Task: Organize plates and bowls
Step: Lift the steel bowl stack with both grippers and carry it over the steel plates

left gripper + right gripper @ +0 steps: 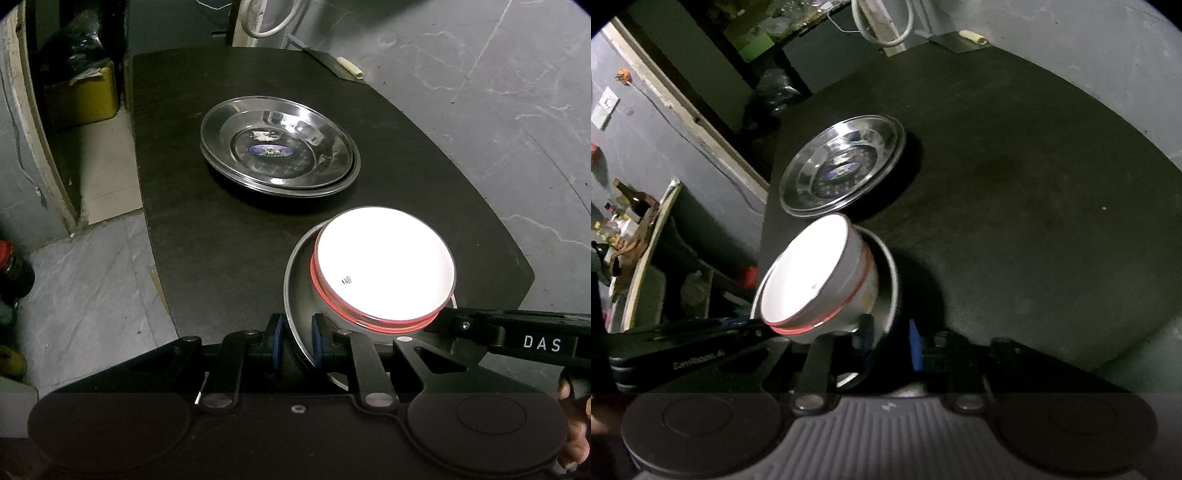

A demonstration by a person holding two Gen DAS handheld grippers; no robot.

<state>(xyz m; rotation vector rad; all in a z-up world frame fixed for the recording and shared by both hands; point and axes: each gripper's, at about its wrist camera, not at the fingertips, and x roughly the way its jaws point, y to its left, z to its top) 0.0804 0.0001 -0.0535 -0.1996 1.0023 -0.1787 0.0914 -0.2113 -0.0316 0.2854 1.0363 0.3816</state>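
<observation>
- Step in hand, as I judge it: carry the small steel plate [301, 280] with the white bowls [384, 262] over to the steel plate stack [279, 146].
- Do it well: raise both claws together, keep the plate level; the bowls sit loose and tilted, and may slide.
- Left claw [299, 341]: pads clamped on the plate's near rim.
- Right claw [892, 341]: closed on the same plate's opposite rim; the contact is dim.
- Plate lies directly between the two claws at the near edge of the bench [221, 236]; the stack sits beyond, apart.
</observation>
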